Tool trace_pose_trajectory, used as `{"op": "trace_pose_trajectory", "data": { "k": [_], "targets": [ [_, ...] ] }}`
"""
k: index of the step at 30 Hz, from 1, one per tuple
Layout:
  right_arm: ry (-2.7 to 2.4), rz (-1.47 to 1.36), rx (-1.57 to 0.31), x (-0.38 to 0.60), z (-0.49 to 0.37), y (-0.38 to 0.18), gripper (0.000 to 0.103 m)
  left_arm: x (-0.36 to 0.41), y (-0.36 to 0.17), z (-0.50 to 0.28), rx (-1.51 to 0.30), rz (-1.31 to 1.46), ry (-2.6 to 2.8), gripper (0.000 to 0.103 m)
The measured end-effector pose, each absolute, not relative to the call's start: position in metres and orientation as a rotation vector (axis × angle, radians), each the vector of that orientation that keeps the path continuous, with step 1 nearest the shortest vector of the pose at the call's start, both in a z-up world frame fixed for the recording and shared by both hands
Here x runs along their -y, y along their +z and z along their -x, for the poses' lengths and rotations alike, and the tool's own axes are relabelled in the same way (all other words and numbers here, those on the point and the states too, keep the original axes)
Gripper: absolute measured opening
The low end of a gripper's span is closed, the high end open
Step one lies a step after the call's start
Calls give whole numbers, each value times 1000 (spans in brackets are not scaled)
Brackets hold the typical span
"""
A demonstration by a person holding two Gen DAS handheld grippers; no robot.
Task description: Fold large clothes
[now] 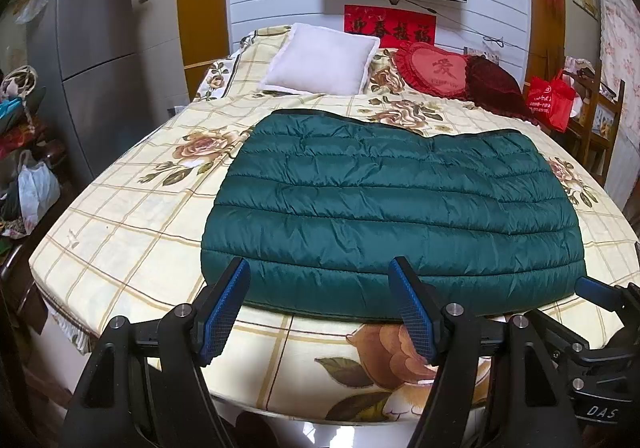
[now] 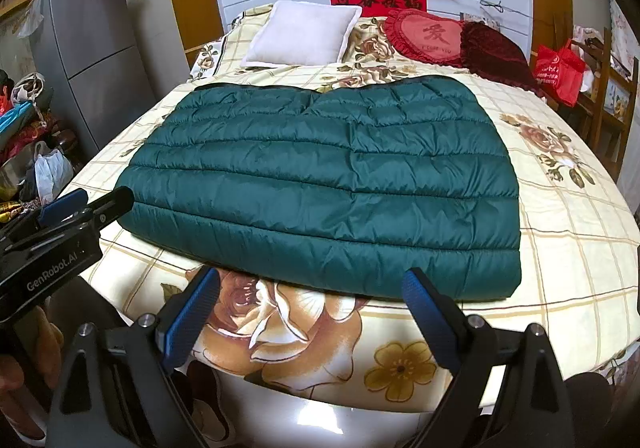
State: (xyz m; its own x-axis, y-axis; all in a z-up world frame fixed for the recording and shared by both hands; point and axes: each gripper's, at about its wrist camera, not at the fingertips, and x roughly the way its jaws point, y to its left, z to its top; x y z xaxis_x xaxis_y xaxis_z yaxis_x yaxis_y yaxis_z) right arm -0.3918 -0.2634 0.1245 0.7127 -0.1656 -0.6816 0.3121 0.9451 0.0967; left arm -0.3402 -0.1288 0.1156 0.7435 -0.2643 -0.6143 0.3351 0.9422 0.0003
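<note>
A green quilted jacket (image 1: 392, 203) lies folded flat on the bed (image 1: 120, 224); both grippers, left (image 1: 320, 272) and right (image 2: 312, 280), gape wide, holding nothing.

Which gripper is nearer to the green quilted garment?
Left, slightly. The left gripper has its fingertips at the green quilted garment's near edge; the right gripper, also open, stands just short of that edge.

Left tool (image 1: 320, 272) black with blue ribbed pads, silver screws beside them, right tool (image 2: 312, 284) alike, white "GenRobot.AI" lettering on black housing beside the bed (image 2: 560, 248)
</note>
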Motion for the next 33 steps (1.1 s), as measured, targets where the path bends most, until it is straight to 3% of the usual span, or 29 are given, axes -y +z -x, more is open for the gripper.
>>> {"op": "trace_pose_trajectory", "data": {
  "k": [33],
  "targets": [
    [-258, -217, -744, 266, 391, 120, 95, 130, 112, 338, -671, -105, -336, 81]
  ]
}}
